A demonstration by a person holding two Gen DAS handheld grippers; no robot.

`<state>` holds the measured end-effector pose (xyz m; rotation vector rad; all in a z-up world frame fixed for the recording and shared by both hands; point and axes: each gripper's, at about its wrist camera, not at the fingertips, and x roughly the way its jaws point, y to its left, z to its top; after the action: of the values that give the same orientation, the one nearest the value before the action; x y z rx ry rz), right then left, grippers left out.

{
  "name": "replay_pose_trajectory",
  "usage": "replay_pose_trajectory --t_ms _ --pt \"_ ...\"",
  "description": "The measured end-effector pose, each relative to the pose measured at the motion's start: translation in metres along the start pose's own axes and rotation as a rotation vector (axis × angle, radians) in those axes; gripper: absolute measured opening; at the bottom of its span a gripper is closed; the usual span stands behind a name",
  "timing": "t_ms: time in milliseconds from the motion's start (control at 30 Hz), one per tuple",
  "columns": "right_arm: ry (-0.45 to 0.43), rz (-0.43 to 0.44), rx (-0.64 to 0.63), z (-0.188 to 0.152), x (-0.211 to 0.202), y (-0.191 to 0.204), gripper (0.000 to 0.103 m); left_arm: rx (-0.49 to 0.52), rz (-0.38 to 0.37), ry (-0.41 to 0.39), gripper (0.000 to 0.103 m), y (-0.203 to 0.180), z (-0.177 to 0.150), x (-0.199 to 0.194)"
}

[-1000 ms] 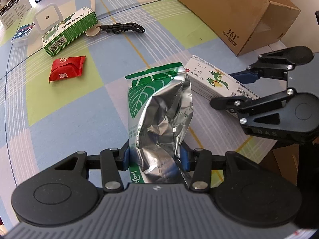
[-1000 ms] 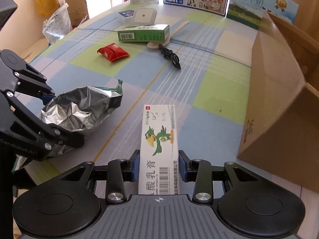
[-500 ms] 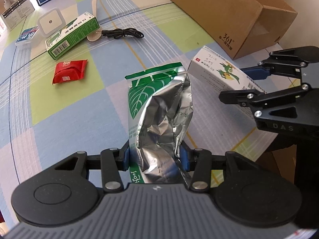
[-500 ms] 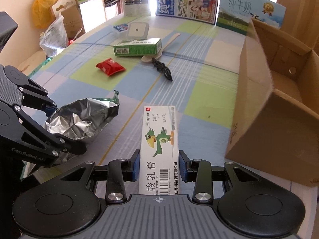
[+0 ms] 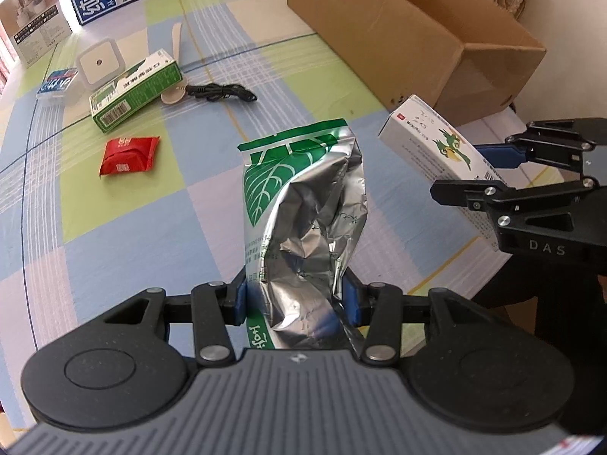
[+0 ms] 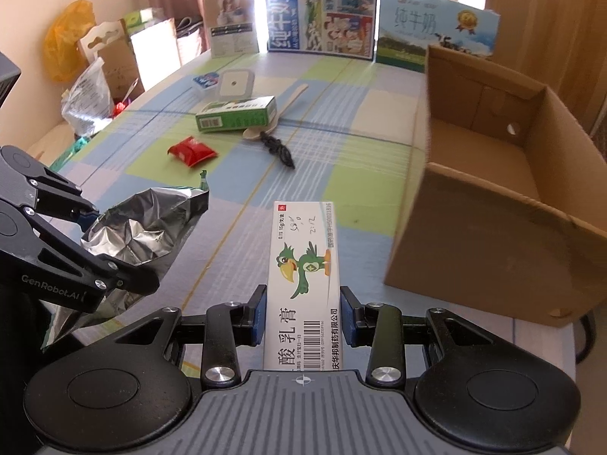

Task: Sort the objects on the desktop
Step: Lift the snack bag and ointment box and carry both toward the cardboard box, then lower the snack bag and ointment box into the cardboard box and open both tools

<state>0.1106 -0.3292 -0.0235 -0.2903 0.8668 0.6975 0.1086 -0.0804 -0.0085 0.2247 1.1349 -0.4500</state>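
Observation:
My left gripper (image 5: 296,299) is shut on a crumpled silver and green foil bag (image 5: 303,204), held up above the checked tablecloth. My right gripper (image 6: 303,314) is shut on a white ointment box with a green bird (image 6: 305,265), also lifted. In the left wrist view the right gripper (image 5: 504,174) holds that box (image 5: 428,140) at the right, near the open cardboard box (image 5: 417,30). In the right wrist view the left gripper (image 6: 87,250) and its foil bag (image 6: 144,227) sit at the left, and the cardboard box (image 6: 493,204) stands empty at the right.
On the tablecloth lie a red packet (image 5: 129,153), a green and white carton (image 5: 136,89), a black cable (image 5: 224,93), a wooden spoon (image 6: 280,113), a white square container (image 5: 99,61) and a small blue pack (image 5: 57,83). Milk cartons (image 6: 322,15) stand along the far edge.
Both grippers have risen with their loads; the table objects look smaller and lower. The ointment box has moved up off the cloth and closer to the cardboard box.

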Motion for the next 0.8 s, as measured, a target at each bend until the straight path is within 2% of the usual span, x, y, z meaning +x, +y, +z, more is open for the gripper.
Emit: replay_pose_trajectory --t_ms 433,800 --pt "-0.069 -0.038 0.057 -0.004 -0.039 -0.017 0.035 0.010 -0.018 -0.068 0.041 -0.031 0.021 -0.023" --pt "-0.169 -0.104 0.085 0.012 -0.077 -0.045 0.035 0.069 -0.076 -0.166 0.041 -0.075 0.069 -0.044"
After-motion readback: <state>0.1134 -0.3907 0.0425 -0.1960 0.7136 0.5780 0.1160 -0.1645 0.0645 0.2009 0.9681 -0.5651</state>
